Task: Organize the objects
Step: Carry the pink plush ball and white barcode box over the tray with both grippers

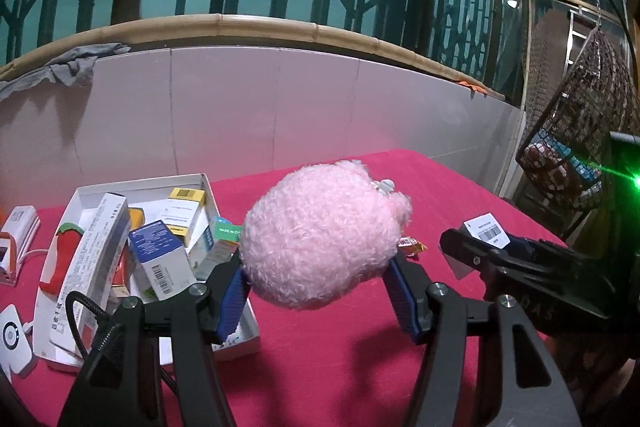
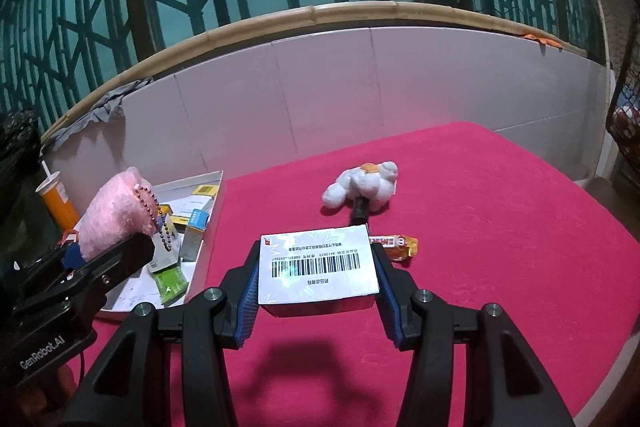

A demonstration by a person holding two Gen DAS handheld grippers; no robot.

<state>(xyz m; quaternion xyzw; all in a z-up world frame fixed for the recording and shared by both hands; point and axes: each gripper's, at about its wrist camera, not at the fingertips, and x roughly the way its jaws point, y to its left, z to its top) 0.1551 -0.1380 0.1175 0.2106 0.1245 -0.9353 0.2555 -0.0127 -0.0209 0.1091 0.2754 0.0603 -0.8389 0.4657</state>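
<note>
In right view only: white plush [image 2: 364,187] on red cloth [image 2: 480,227].

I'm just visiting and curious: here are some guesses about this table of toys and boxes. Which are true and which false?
1. The left gripper holds a pink plush toy. True.
2. The right gripper is empty. False: its jaws clamp a white barcoded box.
3. The white plush toy lies on the red tablecloth. True.
4. The white tray is empty. False: it holds several small boxes.
5. The orange snack packet lies in the tray. False: it lies on the cloth.
</note>
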